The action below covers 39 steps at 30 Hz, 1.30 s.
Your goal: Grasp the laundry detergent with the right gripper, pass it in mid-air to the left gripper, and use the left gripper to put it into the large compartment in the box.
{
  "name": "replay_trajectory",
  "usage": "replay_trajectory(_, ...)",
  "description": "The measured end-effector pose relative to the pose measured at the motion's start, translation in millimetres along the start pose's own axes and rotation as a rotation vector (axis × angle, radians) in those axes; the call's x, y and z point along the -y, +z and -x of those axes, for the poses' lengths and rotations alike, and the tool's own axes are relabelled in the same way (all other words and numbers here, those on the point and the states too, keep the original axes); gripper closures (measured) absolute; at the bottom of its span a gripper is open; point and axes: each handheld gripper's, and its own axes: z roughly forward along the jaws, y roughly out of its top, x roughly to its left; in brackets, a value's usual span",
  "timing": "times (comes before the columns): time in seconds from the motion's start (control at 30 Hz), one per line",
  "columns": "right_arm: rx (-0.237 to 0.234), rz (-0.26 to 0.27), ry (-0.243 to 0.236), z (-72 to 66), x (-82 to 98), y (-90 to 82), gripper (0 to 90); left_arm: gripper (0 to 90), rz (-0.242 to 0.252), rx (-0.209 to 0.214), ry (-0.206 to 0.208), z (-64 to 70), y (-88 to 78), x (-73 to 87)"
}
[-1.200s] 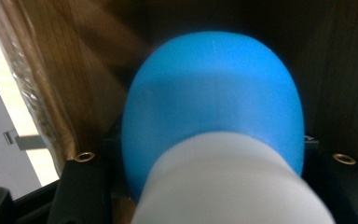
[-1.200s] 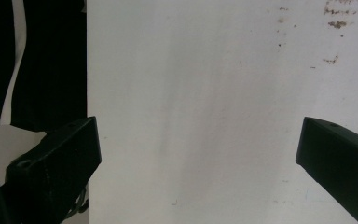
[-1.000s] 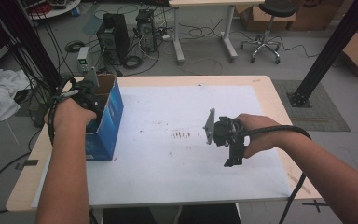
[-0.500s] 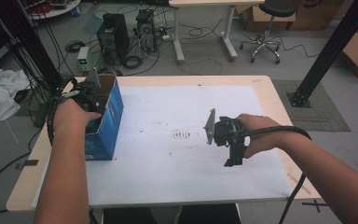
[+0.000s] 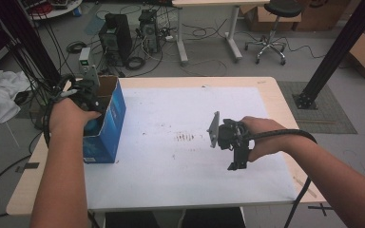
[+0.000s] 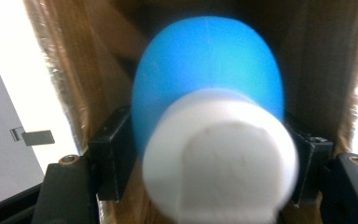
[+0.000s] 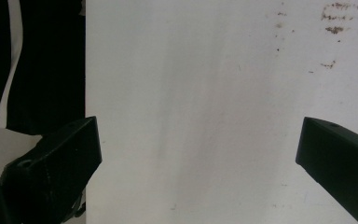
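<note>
The left gripper (image 6: 205, 154), its jaws just opening around the blue-and-white object (image 6: 209, 112), is reaching into the blue box (image 5: 105, 124) at the tabletop's (image 5: 180, 171) nine o'clock, apparently to drop it inside, while the right gripper (image 7: 200, 154) is idling wide and empty.

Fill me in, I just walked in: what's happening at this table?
A person holds a gripper in each hand. The left gripper reaches into the open blue box at the table's left edge, with a blue and white object between its jaws. Those jaws have just been opening, and it is blurred, so a grip is hard to confirm. The right gripper hangs open over the white tabletop, holding nothing.
</note>
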Motion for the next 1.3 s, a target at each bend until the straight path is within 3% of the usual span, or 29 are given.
replay_trajectory(0.4, 0.008, 0.006, -0.002, -0.5, 0.6, -1.7, 0.0, 25.3, 0.044, 0.017, 0.004, -2.2, -31.5, 6.5)
replay_trajectory(0.73, 0.008, 0.006, 0.004, -1.4, 1.7, -2.7, 0.0, 21.8, 0.061, -0.006, 0.033, 1.9, -55.3, 11.3)
replay_trajectory(0.87, 0.009, 0.008, 0.005, -1.3, 1.9, -2.6, 0.0, 20.8, 0.080, -0.013, 0.067, 7.8, -67.5, 13.1)
replay_trajectory(1.3, 0.010, 0.011, -0.003, -1.1, -3.3, -3.6, 0.0, 13.9, 0.135, -0.008, 0.236, 39.7, -102.7, 18.9)
